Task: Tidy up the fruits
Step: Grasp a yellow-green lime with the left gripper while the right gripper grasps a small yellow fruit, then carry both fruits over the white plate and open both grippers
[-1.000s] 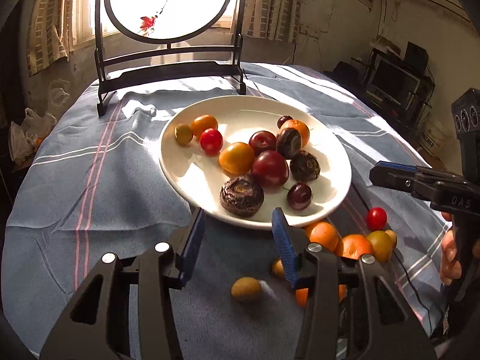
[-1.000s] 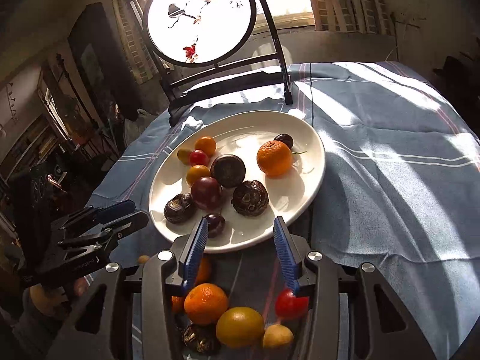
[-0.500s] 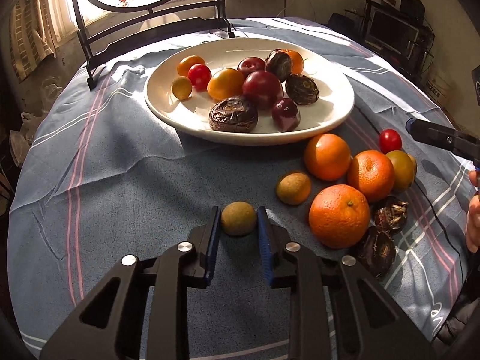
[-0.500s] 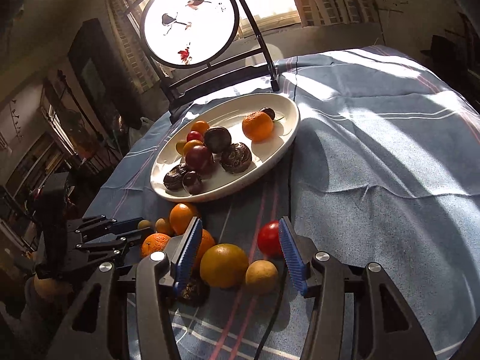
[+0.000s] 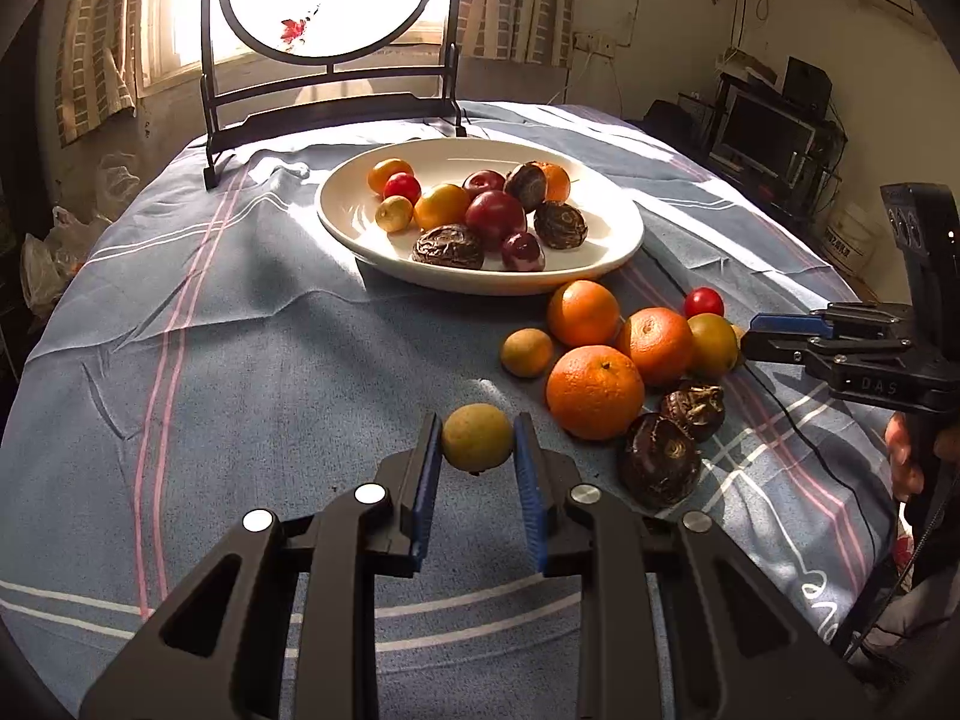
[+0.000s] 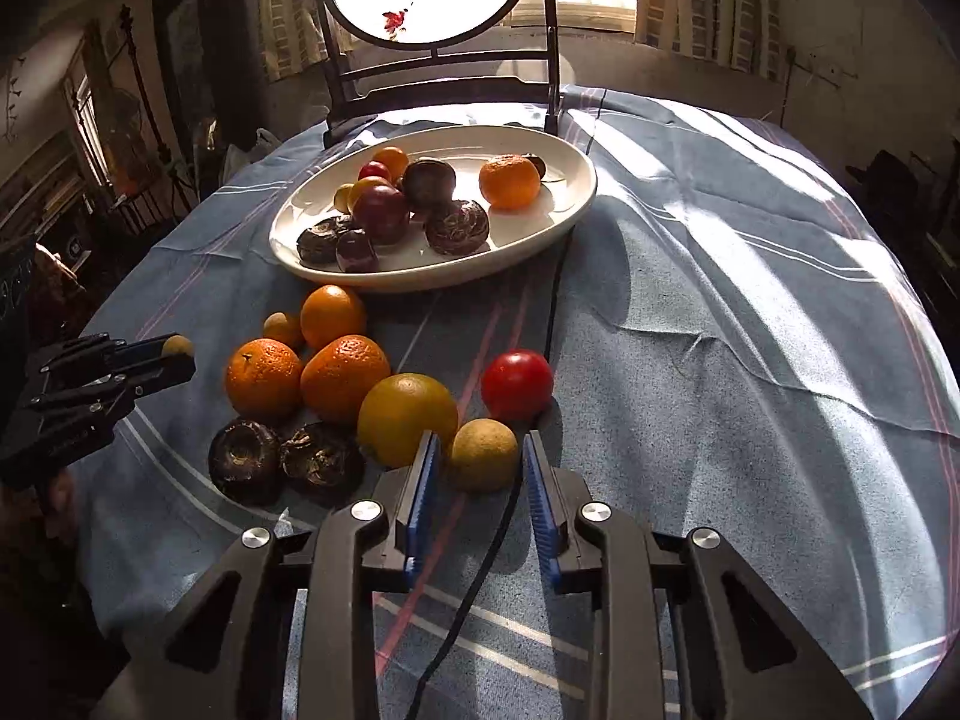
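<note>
Left gripper [image 5: 477, 450] now clamped on small tan fruit [image 5: 477, 437], right gripper [image 6: 480, 459] just closed on its own (plate [image 5: 624, 240] unchanged).

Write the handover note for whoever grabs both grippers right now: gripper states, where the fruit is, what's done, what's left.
Left gripper: shut on a small tan fruit, which looks just off the blue cloth.
Right gripper: jaws have just been closing; now shut on another small tan fruit at the near edge of the loose pile.
White plate: already holds about ten fruits, among them red, orange and dark wrinkled ones.
Left on the cloth: three oranges, a yellow fruit, a cherry tomato, one more small tan fruit, two dark wrinkled fruits.
Next, probably: carry both held fruits to the plate, then clear the pile.
</note>
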